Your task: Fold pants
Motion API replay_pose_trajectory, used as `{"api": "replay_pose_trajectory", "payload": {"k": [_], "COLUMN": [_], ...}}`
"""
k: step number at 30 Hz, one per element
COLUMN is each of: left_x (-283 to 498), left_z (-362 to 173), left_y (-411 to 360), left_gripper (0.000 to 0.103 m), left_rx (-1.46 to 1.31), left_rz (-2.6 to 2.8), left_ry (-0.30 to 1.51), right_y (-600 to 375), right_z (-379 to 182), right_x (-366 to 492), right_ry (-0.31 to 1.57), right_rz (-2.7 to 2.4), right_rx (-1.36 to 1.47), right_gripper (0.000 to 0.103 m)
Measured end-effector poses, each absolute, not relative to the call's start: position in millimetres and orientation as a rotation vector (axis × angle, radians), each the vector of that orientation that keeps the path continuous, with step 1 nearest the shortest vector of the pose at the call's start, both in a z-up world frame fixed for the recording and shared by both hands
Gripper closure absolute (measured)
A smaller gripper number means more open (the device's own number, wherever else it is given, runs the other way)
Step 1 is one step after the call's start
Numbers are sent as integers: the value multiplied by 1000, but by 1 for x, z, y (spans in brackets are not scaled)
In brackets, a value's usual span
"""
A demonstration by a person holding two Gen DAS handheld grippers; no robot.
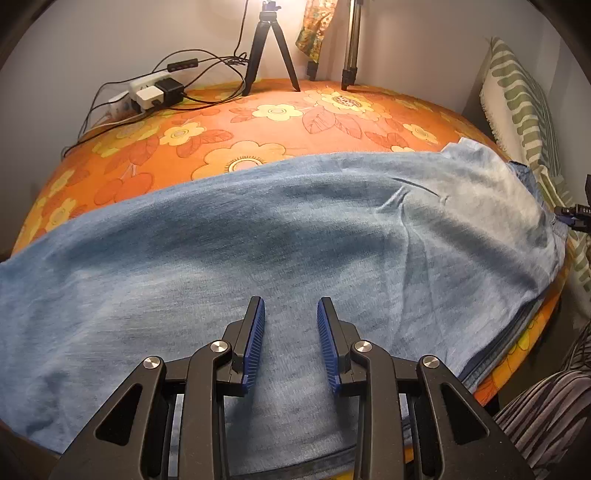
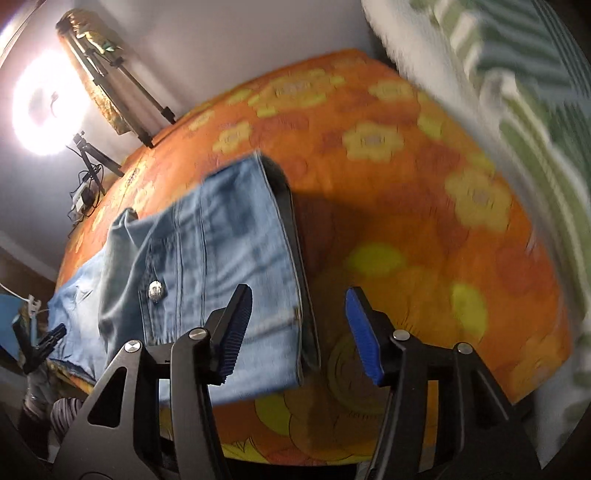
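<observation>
- Orange flowered cloth (image 1: 258, 125) over the tabletop, pale wall behind.
- At far left on the cloth, against the wall: power strip (image 1: 153, 92) with plugs and tangled black cables.
- Right of that, small black tripod (image 1: 271, 48) standing on the cloth; further right, one silver tripod leg (image 1: 351, 51) with patterned fabric (image 1: 314, 33) hanging beside it.
- At the right edge, green-and-white striped towel (image 1: 524, 110) draped over something beyond the tabletop.
- Blue denim pants (image 1: 295, 240) lying flat across the tabletop from left edge to right edge in the left wrist view, folded lengthwise, layered edges stacked at the near right side.
- Left tool (image 1: 291, 306) pointing down over the middle of the pants, blue pads partly spread, nothing pinched between them; contact with the denim cannot be judged.
- In the blurred right wrist view: ring light (image 2: 48, 107) glaring at upper left, waistband end of the pants (image 2: 229, 236) with metal button (image 2: 155, 290) facing up.
- Right tool (image 2: 299, 295) spread wide and empty, left pad over the denim, right pad over bare cloth, straddling the waistband edge.
- Striped sleeve (image 1: 546, 410) at lower right of the left wrist view.
</observation>
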State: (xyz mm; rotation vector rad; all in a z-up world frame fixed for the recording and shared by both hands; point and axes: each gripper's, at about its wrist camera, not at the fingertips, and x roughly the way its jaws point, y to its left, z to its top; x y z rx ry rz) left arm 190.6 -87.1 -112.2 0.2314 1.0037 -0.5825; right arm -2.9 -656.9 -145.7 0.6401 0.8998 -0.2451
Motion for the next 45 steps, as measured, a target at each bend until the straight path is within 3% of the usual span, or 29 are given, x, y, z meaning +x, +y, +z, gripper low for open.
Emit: {"api": "replay_pose_trajectory", "payload": {"k": [6, 8, 10, 13, 17, 20, 25, 29, 31, 35, 45], "left_x": [186, 185, 185, 184, 182, 182, 182, 183, 182, 182, 184], "left_z": [-113, -113, -113, -113, -113, -112, -113, -112, -112, -112, -113], "left_y": [-86, -86, -86, -86, -86, -85, -85, -86, -87, -89, -94], "left_gripper": [75, 75, 75, 75, 75, 75, 75, 75, 75, 75, 75], "left_rx": [227, 226, 225, 229, 250, 242, 240, 248, 249, 259, 263], "left_rz": [-573, -568, -567, -570, -578, -583, -582, -579, -576, -564, -540], "left_ry": [993, 987, 984, 984, 981, 979, 977, 982, 982, 981, 992], "right_y": [-642, -635, -625, -613, -586, -574, -581, -600, -616, -652, -687], "right_z": [-163, -164, -163, -153, -99, -97, -127, -102, -90, -86, -153], "right_x": [-10, -11, -8, -10, -29, -34, -24, -30, -24, 16, 83], "right_ry": [883, 880, 891, 861, 745, 836, 987, 891, 836, 793, 838], "right_rz": [-228, -207, -218, -204, -264, -362, -339, -280, -254, -217, -155], "right_rx": [688, 698, 657, 644, 490, 383, 442, 461, 487, 523, 589], "right_gripper": [45, 55, 83, 89, 90, 90, 81, 75, 49, 48, 45]}}
